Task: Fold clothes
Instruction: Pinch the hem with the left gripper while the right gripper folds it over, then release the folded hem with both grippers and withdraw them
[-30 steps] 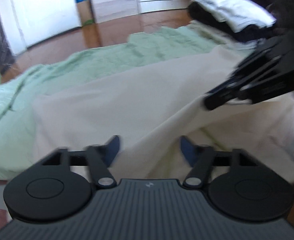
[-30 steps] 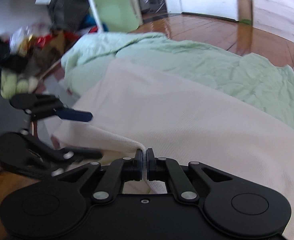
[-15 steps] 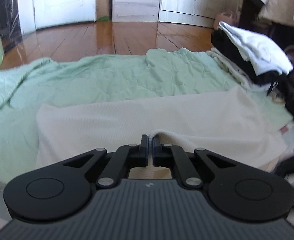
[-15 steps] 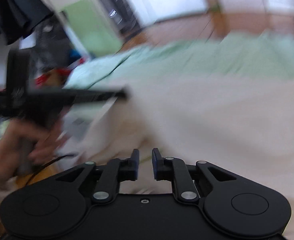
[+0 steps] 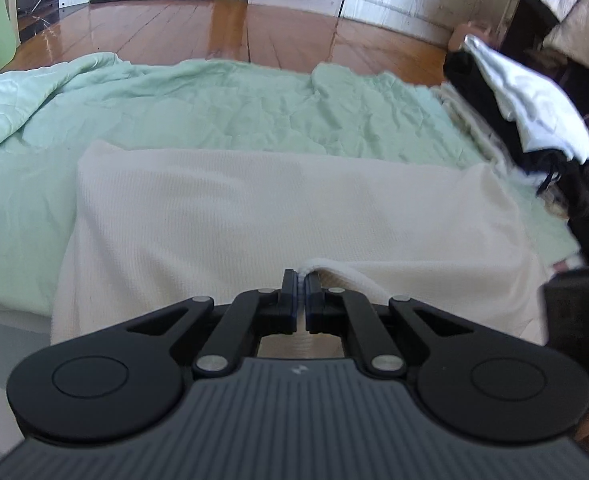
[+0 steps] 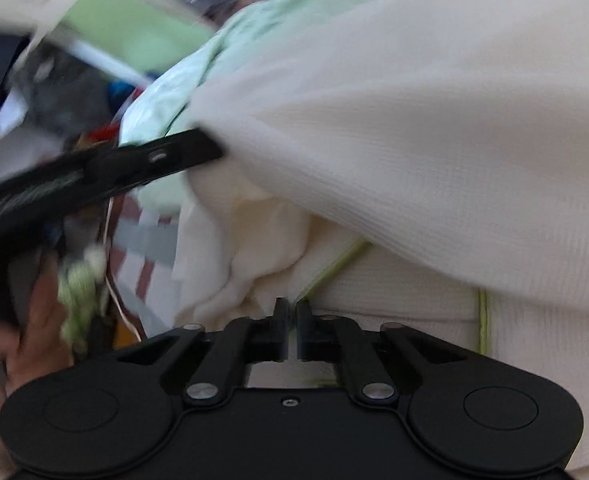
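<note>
— What moved?
— My right claw (image 6: 290, 308) has dropped low against the cream garment (image 5: 286, 208); its jaws have just been closing, nearly together, whether on cloth I can't tell.
— The left?
— My left claw (image 5: 303, 280) pinches the garment's near edge. It lies folded across the green quilt (image 5: 214, 100).

One cream knit garment (image 5: 278, 200) lies spread ahead of the fingers. One pale green quilt (image 5: 214, 104) lies beneath it, reaching beyond the fingertips. One pile of folded clothes (image 5: 530, 108), white on top of dark, sits far to the right of the fingers. Two black grippers appear: the left gripper (image 5: 303, 280) and the right gripper (image 6: 289, 306). One hand (image 6: 30, 332) shows left of the right gripper's fingers.
</note>
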Available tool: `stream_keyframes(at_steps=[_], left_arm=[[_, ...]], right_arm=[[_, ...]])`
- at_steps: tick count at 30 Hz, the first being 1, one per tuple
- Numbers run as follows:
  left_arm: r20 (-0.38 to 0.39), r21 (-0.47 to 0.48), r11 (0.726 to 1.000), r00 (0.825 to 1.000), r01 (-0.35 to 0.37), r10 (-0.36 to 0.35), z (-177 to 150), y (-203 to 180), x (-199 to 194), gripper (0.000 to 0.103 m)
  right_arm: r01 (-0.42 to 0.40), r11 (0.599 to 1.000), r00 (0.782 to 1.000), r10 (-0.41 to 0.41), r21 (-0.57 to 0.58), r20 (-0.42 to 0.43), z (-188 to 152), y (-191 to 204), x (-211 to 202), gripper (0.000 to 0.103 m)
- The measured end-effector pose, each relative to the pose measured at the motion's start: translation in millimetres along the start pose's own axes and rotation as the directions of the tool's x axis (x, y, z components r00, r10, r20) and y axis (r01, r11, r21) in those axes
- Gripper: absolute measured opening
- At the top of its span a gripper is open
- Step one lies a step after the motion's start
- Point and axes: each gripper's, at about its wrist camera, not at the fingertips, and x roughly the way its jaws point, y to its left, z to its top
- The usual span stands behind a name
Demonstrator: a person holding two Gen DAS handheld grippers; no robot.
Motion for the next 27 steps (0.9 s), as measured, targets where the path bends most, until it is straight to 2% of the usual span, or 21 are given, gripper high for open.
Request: stream_keyframes(at_steps=[2,4,5,7,8,9,10,11,12,15,17,19,20,21,22,24,26,27], left_arm=[[0.006,0.028,1.000,1.000,-0.007,0.007,-1,-2,-5,0.003],[0.027,0.022,1.000,1.000,0.007,-0.008,-1,-1,-16,0.003],[0.035,0.002,1.000,0.999,0.022,-0.023,-1,1,-21,0.003],[0.052,-0.026,0.999,0.998,0.036,-0.035,-1,2,-30,0.003],[0.053,-0.027,0.999,0.998,0.042,-0.040,-3,2,-33,0.003],[0.042,-0.022,0.998,0.998,0.052,-0.051,-8,0,-35,0.004],[0.028,-0.014,0.998,0.998,0.061,-0.061,-13,-2,-36,0.004],[-0.002,0.007,0.998,0.998,0.066,-0.066,-22,-5,-36,0.004],[-0.039,0.033,0.998,0.997,0.060,-0.059,-32,-9,-35,0.004],[-0.140,0.091,0.996,0.990,0.018,-0.005,-64,-15,-28,0.007],[-0.192,0.068,0.998,0.981,-0.014,0.027,-82,-9,-24,0.011],[-0.195,-0.019,0.999,0.980,-0.039,0.035,-92,5,-31,0.014],[-0.189,-0.069,0.996,0.981,-0.053,0.039,-96,13,-36,0.023],[-0.179,-0.119,0.991,0.983,-0.068,0.046,-101,22,-42,0.034],[-0.156,-0.158,0.983,0.985,-0.094,0.069,-104,30,-49,0.036],[-0.116,-0.190,0.970,0.984,-0.154,0.134,-109,44,-59,0.037],[-0.108,-0.157,0.965,0.975,-0.210,0.194,-111,50,-62,0.041],[-0.107,-0.133,0.968,0.974,-0.214,0.201,-112,50,-61,0.042]], right_arm=[[-0.008,0.996,0.999,0.012,-0.083,0.050,-4,10,-24,0.005],[-0.038,0.995,0.996,0.045,-0.092,0.073,-6,13,-54,0.005],[-0.049,0.995,0.996,0.056,-0.090,0.075,-7,11,-68,0.005],[-0.036,0.989,0.999,0.040,-0.146,0.021,-11,6,-89,0.006],[0.038,0.978,0.999,-0.042,-0.203,-0.017,-15,4,-94,0.006],[0.141,0.958,0.988,-0.153,-0.249,-0.027,-21,1,-96,0.006],[0.241,0.925,0.965,-0.262,-0.295,-0.033,-27,-2,-98,0.006],[0.301,0.902,0.946,-0.323,-0.309,-0.022,-33,-9,-102,0.006],[0.337,0.895,0.937,-0.350,-0.293,0.010,-38,-14,-110,0.006],[0.286,0.934,0.958,-0.280,-0.213,0.059,-48,-24,-134,0.005],[0.273,0.942,0.962,-0.264,-0.195,0.074,-54,-26,-142,0.010],[0.348,0.923,0.935,-0.330,-0.162,0.128,-58,-32,-154,0.010],[0.387,0.911,0.918,-0.364,-0.146,0.158,-60,-36,-161,0.011],[0.434,0.892,0.894,-0.407,-0.131,0.190,-62,-43,-169,0.016],[0.488,0.864,0.863,-0.456,-0.124,0.218,-63,-51,-176,0.019],[0.598,0.792,0.790,-0.554,-0.127,0.263,-65,-60,-180,0.021],[0.651,0.744,0.752,-0.605,-0.151,0.263,-68,-68,-182,0.023],[0.677,0.718,0.731,-0.629,-0.163,0.263,-70,-72,-183,0.029]])
